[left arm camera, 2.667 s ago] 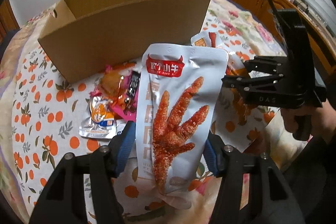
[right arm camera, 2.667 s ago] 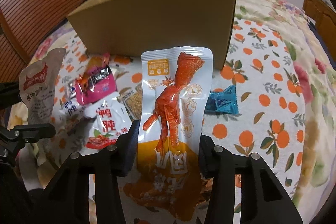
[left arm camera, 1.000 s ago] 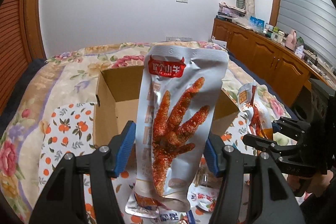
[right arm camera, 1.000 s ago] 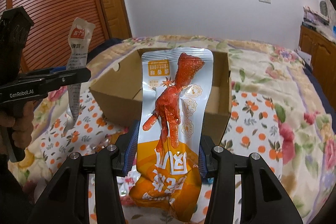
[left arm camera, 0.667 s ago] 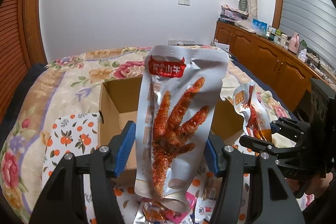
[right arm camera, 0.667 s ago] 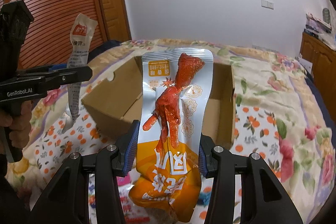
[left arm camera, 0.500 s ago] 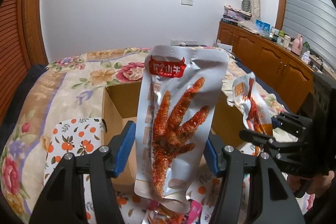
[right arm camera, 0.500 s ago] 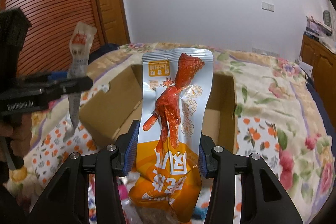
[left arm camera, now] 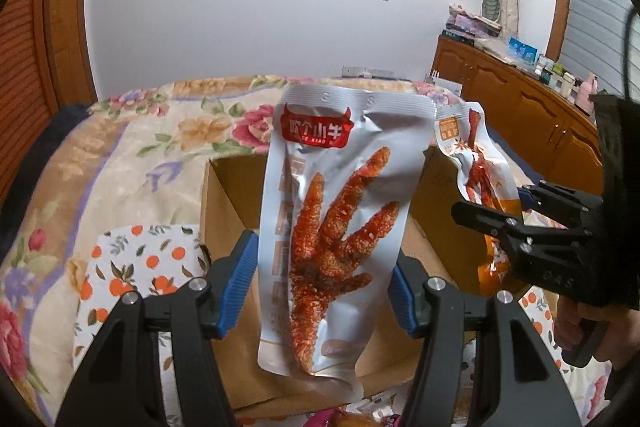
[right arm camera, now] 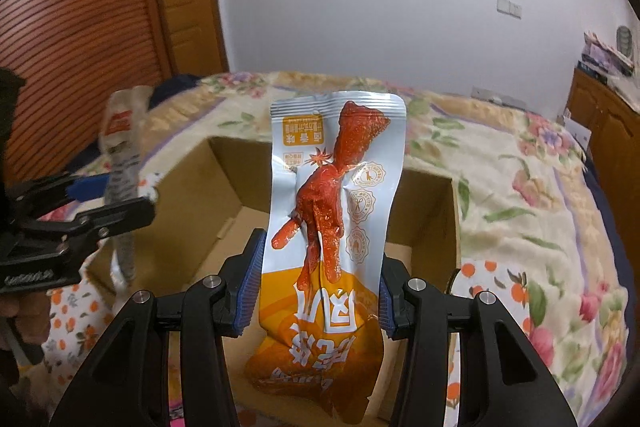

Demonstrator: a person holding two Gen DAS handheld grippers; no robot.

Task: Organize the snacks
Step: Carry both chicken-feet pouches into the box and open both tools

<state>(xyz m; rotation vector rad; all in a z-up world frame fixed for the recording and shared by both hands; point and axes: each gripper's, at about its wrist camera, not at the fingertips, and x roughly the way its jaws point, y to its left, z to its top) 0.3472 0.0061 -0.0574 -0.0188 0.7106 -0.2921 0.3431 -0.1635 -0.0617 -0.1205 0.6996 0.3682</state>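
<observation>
i keep both grippers, left gripper point(left arm camera: 324, 287) and right gripper point(right arm camera: 316, 287), clamped edgewise on light, floppy, slippery pouches: silver pouch point(left arm camera: 340, 227), orange pouch point(right arm camera: 328, 239).

box mouth: cardboard box point(right arm camera: 224, 195) is open on top, floor bare; flanks: left gripper point(right arm camera: 108, 205) crowds its left wall; right wall unblocked

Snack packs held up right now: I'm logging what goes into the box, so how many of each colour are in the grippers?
Silver pack, in the left gripper: 1
Orange-bottomed pack, in the right gripper: 1
Total: 2, both above the open cardboard box.
</observation>
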